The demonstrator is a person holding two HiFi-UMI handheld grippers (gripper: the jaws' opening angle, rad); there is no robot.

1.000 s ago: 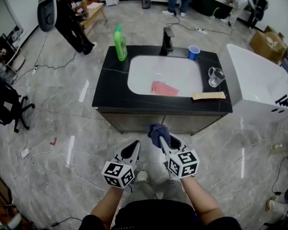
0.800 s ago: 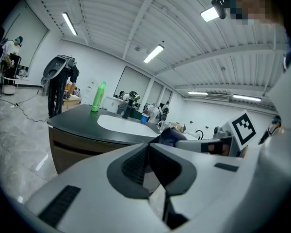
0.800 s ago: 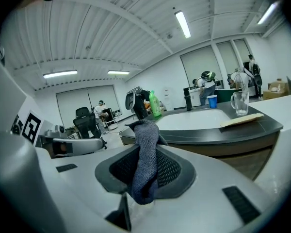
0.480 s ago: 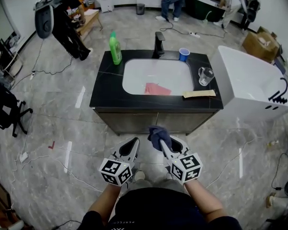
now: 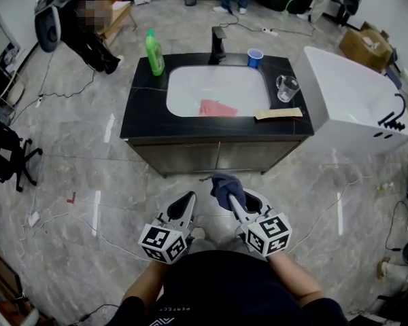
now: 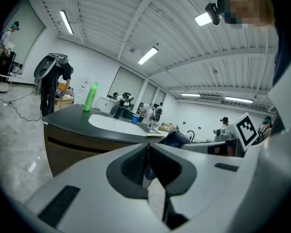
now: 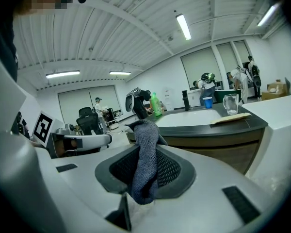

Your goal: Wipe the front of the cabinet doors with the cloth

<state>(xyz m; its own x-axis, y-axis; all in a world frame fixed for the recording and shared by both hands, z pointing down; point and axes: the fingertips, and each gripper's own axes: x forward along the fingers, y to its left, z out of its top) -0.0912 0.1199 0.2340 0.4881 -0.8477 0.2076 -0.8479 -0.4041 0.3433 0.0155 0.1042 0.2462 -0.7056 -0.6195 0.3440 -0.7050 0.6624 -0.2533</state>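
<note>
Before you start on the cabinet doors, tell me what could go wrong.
1. The cloth is a small bunched wad in the right hand-held gripper, so the hard jaw tips may scrape the cabinet doors.
2. A loose cable lies on the floor nearby; stepping closer could snag it.
3. The tan strip sits at the counter's front edge and might get knocked off during wiping.

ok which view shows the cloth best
The right gripper view: the cloth sits close and central, clamped in the right hand-held gripper. The head view shows only a small dark bundle; the left gripper view catches just a dark bit.
</note>
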